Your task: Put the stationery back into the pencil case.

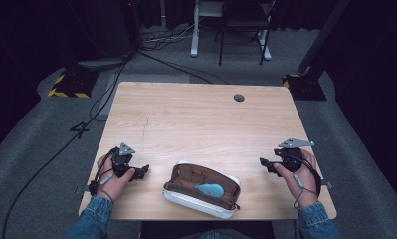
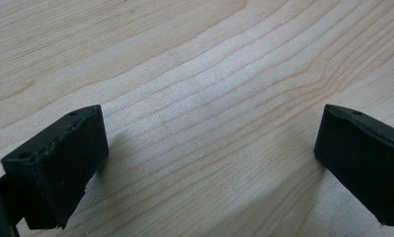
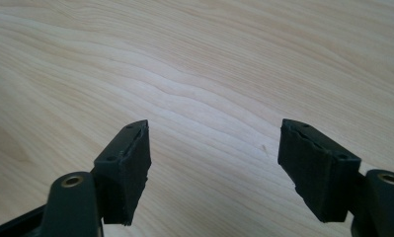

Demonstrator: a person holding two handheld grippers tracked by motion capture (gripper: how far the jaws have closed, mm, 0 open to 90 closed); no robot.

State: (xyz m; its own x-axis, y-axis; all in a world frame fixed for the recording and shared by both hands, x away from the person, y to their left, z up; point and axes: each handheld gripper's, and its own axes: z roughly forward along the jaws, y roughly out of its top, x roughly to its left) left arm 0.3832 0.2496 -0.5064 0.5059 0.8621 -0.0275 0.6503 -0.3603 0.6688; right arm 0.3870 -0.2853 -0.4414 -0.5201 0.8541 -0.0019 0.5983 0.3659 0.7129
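An open pouch (image 1: 186,191), white outside and brown inside, lies near the table's front edge with a light blue object (image 1: 209,189) in it. My left gripper (image 1: 142,172) rests on the wooden table (image 1: 196,114) just left of the pouch and points toward it. In the left gripper view this gripper (image 2: 209,158) is open, with bare wood between its fingers. My right gripper (image 1: 263,163) is held to the right of the pouch, pointing left, a short way from it. The right gripper view shows it (image 3: 214,163) open over bare wood, holding nothing.
A round cable hole (image 1: 239,97) sits in the table's far right part. Cables (image 1: 101,94) trail over the grey floor at the left. A white desk frame (image 1: 196,30) and a dark chair (image 1: 243,25) stand behind the table.
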